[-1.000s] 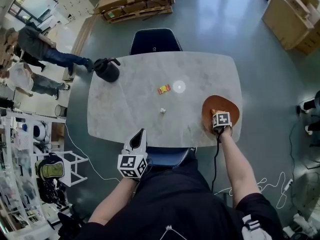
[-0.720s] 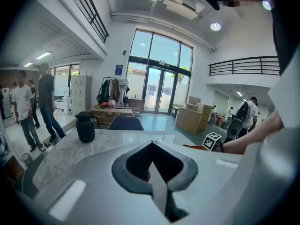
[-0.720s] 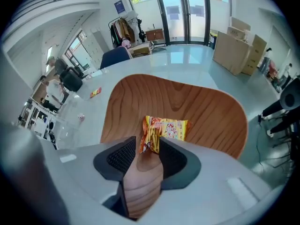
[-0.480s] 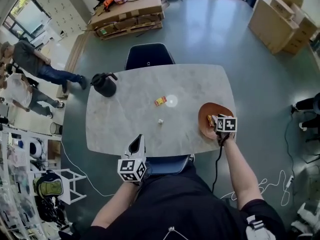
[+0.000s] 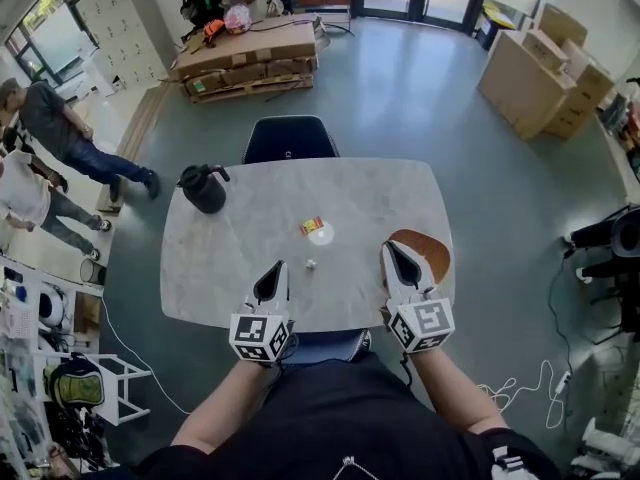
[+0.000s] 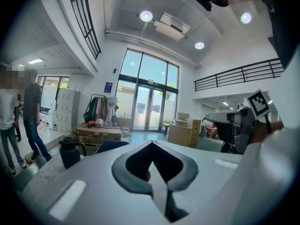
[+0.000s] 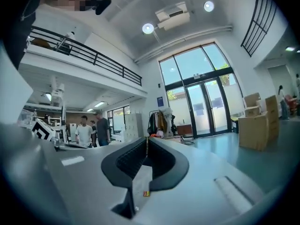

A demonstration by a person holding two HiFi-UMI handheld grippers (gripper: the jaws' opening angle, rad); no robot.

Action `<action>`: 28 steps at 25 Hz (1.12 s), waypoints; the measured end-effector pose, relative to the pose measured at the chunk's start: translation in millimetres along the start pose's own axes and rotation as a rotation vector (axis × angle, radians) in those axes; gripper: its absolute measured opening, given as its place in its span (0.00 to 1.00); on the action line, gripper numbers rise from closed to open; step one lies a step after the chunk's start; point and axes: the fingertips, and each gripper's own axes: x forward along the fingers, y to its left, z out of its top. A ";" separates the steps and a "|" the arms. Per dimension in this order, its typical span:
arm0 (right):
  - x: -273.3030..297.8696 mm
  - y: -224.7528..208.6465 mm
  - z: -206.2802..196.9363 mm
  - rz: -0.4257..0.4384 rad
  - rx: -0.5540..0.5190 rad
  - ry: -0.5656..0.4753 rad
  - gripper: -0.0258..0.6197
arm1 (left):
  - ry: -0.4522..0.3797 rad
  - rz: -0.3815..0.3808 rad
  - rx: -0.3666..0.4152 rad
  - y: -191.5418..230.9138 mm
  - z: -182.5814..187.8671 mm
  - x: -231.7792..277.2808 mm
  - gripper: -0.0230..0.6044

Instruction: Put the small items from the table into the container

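On the marble table point(image 5: 240, 258) lie a small red and yellow packet point(image 5: 312, 226) and a tiny white item point(image 5: 311, 264). The brown bowl point(image 5: 433, 250) stands at the table's right edge, its left part hidden behind my right gripper point(image 5: 390, 249). That gripper is shut and empty, held level above the near edge. The packet point(image 7: 146, 193) shows below its closed jaws in the right gripper view. My left gripper point(image 5: 277, 267) is also shut and empty, over the near edge left of the white item. What lies in the bowl is hidden.
A black kettle point(image 5: 203, 188) stands at the table's far left corner, and a dark chair point(image 5: 288, 138) is pushed in at the far side. Two people point(image 5: 40, 158) stand on the floor to the left. Cardboard boxes point(image 5: 535, 78) and a loaded pallet point(image 5: 245, 63) sit further back.
My right gripper has lifted out of the bowl, swung up to level and drawn back over the near edge. The left gripper has risen a little.
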 end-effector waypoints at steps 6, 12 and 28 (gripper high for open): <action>-6.0 42.0 -17.4 0.042 -0.034 0.036 0.10 | -0.021 -0.034 -0.009 -1.4 4.9 -5.5 0.04; -12.0 35.3 -24.0 0.018 0.007 0.061 0.10 | -0.026 -0.043 -0.007 -4.6 6.7 -7.1 0.04; -15.1 29.6 -24.9 0.014 0.075 0.027 0.09 | -0.153 -0.131 -0.003 -19.1 28.9 -19.5 0.04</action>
